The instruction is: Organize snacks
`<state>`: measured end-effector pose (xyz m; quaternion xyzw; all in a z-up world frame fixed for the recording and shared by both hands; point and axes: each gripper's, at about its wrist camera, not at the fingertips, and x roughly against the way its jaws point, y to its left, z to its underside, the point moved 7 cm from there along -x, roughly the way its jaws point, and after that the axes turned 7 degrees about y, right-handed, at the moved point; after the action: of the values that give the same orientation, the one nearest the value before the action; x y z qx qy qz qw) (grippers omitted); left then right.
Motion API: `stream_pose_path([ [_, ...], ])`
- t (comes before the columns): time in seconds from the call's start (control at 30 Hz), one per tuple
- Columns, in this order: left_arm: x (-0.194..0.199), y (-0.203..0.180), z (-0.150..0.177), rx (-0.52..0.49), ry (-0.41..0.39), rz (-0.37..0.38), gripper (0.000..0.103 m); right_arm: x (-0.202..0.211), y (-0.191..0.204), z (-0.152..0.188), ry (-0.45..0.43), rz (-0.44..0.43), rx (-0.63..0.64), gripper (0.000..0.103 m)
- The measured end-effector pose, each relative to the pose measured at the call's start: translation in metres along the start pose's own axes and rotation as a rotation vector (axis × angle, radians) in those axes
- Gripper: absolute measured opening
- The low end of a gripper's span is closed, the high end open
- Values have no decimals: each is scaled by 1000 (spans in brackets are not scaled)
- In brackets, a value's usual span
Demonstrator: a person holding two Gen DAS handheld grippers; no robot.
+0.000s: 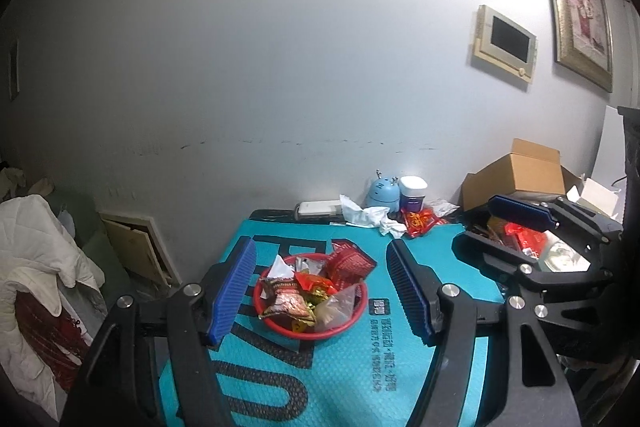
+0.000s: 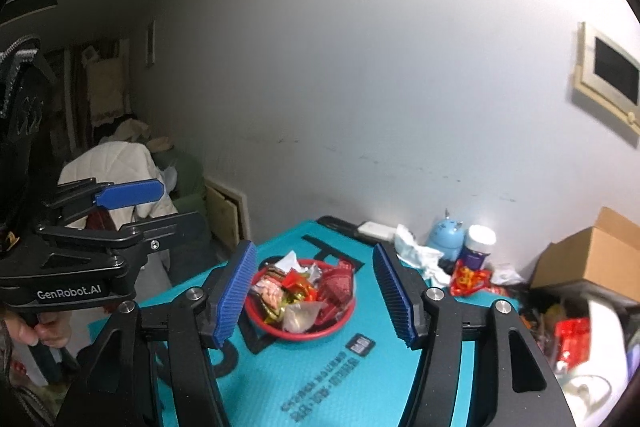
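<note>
Snacks (image 1: pixel 308 295) sit heaped in a red basket (image 1: pixel 360 311) in the middle of the teal mat (image 1: pixel 360 379) on the table, wrappers of brown, red and clear plastic all jumbled together. Both claws hang above and short of the basket, clear of it, pointing down toward it. Left gripper (image 1: pixel 324 291): blue ribbed pads spread about halfway, nothing between them, the basket framed in the gap but untouched. Right gripper (image 2: pixel 316 293): same story, jaws parted to a middling width, empty, the basket showing between its fingers. From the left camera the right gripper (image 1: pixel 520 231) shows off to the side, over the table's cluttered edge. A hand (image 2: pixel 36 331) grips the left tool's handle, seen at the edge of the right wrist view.

Along the wall at the back of the mat: a crumpled white tissue (image 1: pixel 364 215), a small light-blue gadget (image 1: pixel 382 193), a white-capped purple jar (image 1: pixel 413 193), and a loose red-and-yellow packet (image 1: pixel 420 221) lying outside the basket. Beyond that, an open cardboard box (image 1: pixel 520 175). White bedding (image 1: pixel 44 239) is piled beside the table.
</note>
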<state>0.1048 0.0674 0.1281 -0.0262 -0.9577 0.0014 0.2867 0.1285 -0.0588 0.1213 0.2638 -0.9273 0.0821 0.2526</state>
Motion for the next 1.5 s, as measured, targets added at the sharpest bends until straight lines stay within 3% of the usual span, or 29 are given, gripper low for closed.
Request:
stream_pose_path([
  [0.07, 7, -5, 4, -4, -8, 0, 74, 9, -1, 5, -2, 11, -7, 66],
  [0.23, 20, -19, 18, -7, -9, 9, 74, 29, -4, 21, 7, 27, -29, 66],
  [0.37, 27, -29, 33, -3, -4, 17, 74, 42, -6, 37, 14, 46, -36, 76],
  [0.63, 25, -45, 68, 16, 41, 55, 74, 46, -7, 74, 63, 69, -59, 76],
  [0.97, 20, -45, 103, 57, 79, 34, 74, 35, -7, 119, 153, 64, -96, 76],
  [1.5, 15, -38, 118, 92, 116, 40, 74, 29, 2, 123, 167, 42, -79, 76],
])
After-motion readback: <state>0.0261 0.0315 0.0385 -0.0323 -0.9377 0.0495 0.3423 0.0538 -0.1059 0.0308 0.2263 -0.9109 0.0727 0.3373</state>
